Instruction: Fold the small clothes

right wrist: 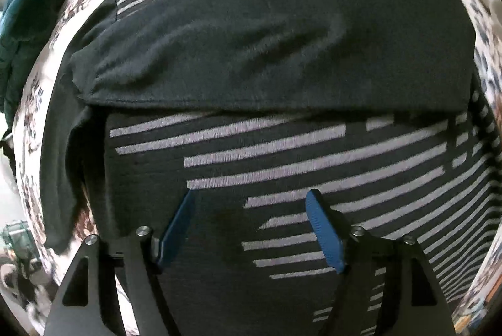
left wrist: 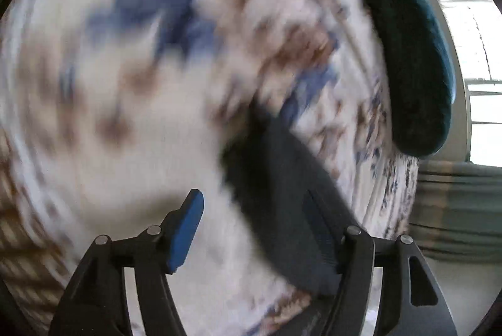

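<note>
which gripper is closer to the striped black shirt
Right. The right gripper hangs open directly over the striped shirt, fingers pointing down at it. The left gripper is over the floral sheet, with only a blurred dark cloth edge by one finger.

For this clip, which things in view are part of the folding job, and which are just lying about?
Part of the job:
- black striped garment, partly folded over on itself
- left gripper, a dark cloth against its right finger
- right gripper, open above the garment

Just lying about:
- floral bedspread underneath
- dark teal cushion
- window
</note>
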### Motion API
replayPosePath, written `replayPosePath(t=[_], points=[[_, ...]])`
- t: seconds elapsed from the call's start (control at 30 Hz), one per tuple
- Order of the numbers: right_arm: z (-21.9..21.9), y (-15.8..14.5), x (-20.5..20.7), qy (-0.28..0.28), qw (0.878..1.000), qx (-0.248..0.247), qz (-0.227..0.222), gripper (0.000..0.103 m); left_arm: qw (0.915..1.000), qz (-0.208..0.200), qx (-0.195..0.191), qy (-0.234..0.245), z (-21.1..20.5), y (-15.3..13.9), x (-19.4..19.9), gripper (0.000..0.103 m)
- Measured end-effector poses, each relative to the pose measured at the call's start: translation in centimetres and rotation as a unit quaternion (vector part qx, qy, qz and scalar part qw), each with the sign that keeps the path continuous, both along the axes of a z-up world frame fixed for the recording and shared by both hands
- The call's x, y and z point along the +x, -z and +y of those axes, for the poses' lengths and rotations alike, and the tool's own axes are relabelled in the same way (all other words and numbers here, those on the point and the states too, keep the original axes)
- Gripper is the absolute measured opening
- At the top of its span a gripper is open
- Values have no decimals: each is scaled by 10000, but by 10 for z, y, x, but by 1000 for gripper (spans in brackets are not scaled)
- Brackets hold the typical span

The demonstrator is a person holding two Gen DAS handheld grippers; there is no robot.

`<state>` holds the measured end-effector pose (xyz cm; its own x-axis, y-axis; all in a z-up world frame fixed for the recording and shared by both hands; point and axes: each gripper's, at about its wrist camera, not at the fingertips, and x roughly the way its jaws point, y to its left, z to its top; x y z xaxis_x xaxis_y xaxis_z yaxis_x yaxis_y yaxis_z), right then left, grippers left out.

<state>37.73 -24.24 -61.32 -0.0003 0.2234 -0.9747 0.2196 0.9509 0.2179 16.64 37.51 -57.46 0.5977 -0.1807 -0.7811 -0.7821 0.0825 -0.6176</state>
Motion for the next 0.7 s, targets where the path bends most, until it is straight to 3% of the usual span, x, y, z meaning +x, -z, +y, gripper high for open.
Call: replayPosePath(t=[0.07,0.2,0.23,0.27,0.3,0.4,0.47,0.53,0.63,0.7], points=[[0,2,-9,37,10000,30,52,75,9996,-92,-200,-151,-12,14,4,64],[9,3,-19,-4,10000,11,97,75,9990,-110,318,-293,-9,10,35,61],[8,1,-22,-28,10000,-1,78,75,9982,-83,493,-318,-6,6,42,54],[8,0,-23,-45,10000,2,57,75,9966,-100,769,-271,-4,-3,52,37],[8,-2,-23,-63,10000,-6,31,75,9952,5,974,-126,-2,-9,63,7],[7,-7,-21,-77,9999,-135,-35,75,9875,126,1551,260,-3,-38,94,7],[-4,-14,-23,-51,9993,-370,-57,75,9766,145,2034,681,-12,-64,116,7],[-15,-21,-20,24,9985,-525,-158,75,9593,119,2575,1154,-30,-94,135,7],[-44,-35,-24,344,9978,-425,-372,82,9239,-138,3255,2009,-85,-140,177,7],[-62,-40,-24,533,9970,-348,-433,82,9072,-418,3367,2486,-130,-156,208,7]])
